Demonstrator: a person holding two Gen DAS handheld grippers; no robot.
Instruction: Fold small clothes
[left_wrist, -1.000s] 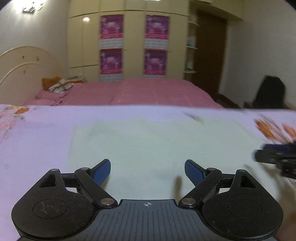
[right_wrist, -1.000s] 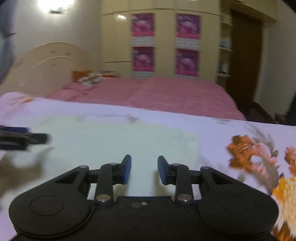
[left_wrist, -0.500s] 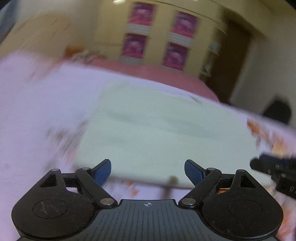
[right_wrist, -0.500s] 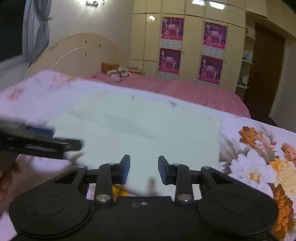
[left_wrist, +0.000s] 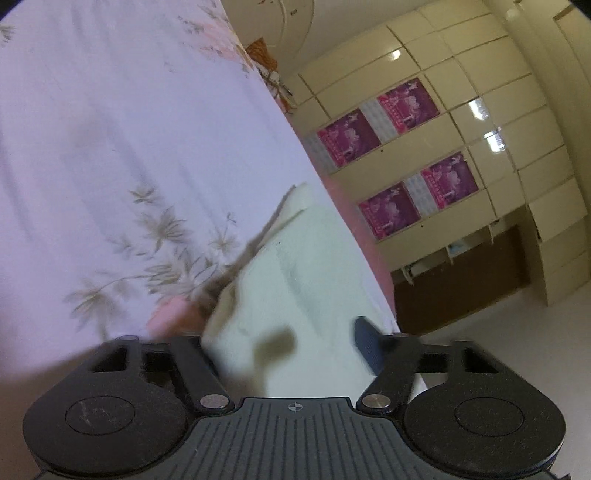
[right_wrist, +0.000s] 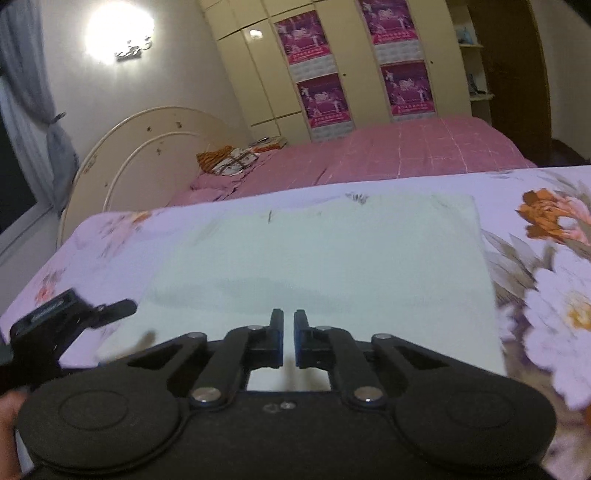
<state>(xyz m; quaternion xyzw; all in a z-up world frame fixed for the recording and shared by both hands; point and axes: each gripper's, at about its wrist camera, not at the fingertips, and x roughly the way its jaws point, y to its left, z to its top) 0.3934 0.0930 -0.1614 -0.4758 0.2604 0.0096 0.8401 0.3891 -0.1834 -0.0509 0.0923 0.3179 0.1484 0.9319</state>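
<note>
A pale green cloth (right_wrist: 332, 258) lies flat on the floral bed sheet (right_wrist: 554, 314). My right gripper (right_wrist: 288, 332) is shut at the cloth's near edge, and the thin slit between its pads shows pale fabric. My left gripper (right_wrist: 74, 314) sits at the cloth's near left corner. In the left wrist view, which is rolled sideways, the cloth (left_wrist: 303, 280) bunches up between the jaws of the left gripper (left_wrist: 286, 336). Those jaws are closing. One blue pad (left_wrist: 365, 343) shows at the cloth's side and stands apart from it. The other finger is hidden behind the lifted fabric.
A hand (right_wrist: 7, 424) holds the left gripper at the frame's lower left. Behind the sheet lie a pink bed (right_wrist: 406, 151) with a curved headboard (right_wrist: 147, 147) and a cream wardrobe (right_wrist: 332, 74) with purple posters. Floral sheet (left_wrist: 110, 147) stretches left of the cloth.
The left gripper rolled sideways, dropped to the cloth's corner and its jaws narrowed around lifted fabric. The right gripper's jaws went from partly open to shut at the near edge.
</note>
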